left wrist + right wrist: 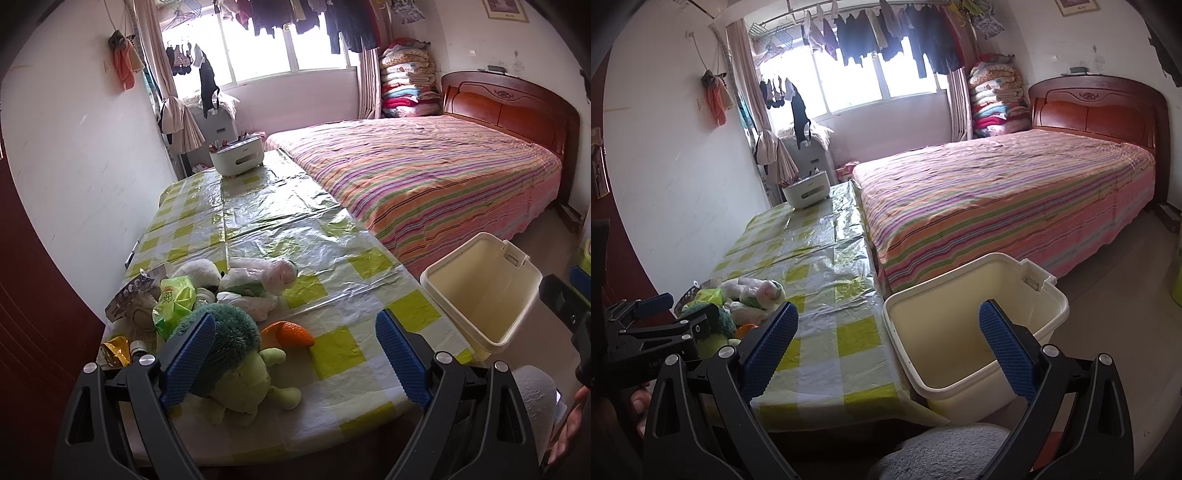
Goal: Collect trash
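Checked table (332, 350) holds litter; both grippers' fingers (190, 354) gape, bin (960, 384) alongside.

The table (332, 350) wears a yellow-green and white checked cover. Near its left edge lie a green plush toy (240, 380), an orange piece (291, 334) and a green bag (173, 299). The bin (967, 391) is cream; the bed (424, 177) is striped pink, orange and purple.

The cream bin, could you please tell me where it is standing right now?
The cream bin stands on the floor at the table's right edge, near its front corner, with the striped bed behind it. In the right wrist view it sits between the open right hand-held gripper's fingers.
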Demonstrator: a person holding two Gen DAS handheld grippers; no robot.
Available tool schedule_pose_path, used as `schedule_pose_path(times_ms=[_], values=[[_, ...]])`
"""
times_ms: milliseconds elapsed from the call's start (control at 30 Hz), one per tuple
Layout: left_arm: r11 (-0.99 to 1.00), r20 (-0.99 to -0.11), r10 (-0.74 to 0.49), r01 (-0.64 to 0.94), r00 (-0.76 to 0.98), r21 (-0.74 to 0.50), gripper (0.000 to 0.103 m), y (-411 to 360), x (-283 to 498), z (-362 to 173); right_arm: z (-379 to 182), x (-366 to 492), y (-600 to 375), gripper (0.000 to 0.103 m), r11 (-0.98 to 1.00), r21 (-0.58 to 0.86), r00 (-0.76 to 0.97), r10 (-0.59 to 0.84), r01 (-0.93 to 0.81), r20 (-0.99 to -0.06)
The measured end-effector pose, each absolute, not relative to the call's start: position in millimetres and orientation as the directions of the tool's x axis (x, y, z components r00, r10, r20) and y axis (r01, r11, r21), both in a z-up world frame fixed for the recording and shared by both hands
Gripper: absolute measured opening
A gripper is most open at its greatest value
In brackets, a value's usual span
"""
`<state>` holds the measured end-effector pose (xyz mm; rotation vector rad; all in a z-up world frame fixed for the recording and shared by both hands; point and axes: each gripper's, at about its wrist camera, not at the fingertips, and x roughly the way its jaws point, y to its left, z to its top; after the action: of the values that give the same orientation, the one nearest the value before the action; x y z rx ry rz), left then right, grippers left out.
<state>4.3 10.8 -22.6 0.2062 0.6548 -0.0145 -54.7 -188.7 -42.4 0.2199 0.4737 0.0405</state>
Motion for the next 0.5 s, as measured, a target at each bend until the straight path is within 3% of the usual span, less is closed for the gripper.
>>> schedule_pose_path(times_ms=[500], values=[[0.976,-0.597,0.066,0.073,0.799,0.205,0.086,11.6,4.6,-23.5,-43.5,-50.2,-186.7,0.097,0.977,0.212,0.886,0.09,0.01,-0.456]])
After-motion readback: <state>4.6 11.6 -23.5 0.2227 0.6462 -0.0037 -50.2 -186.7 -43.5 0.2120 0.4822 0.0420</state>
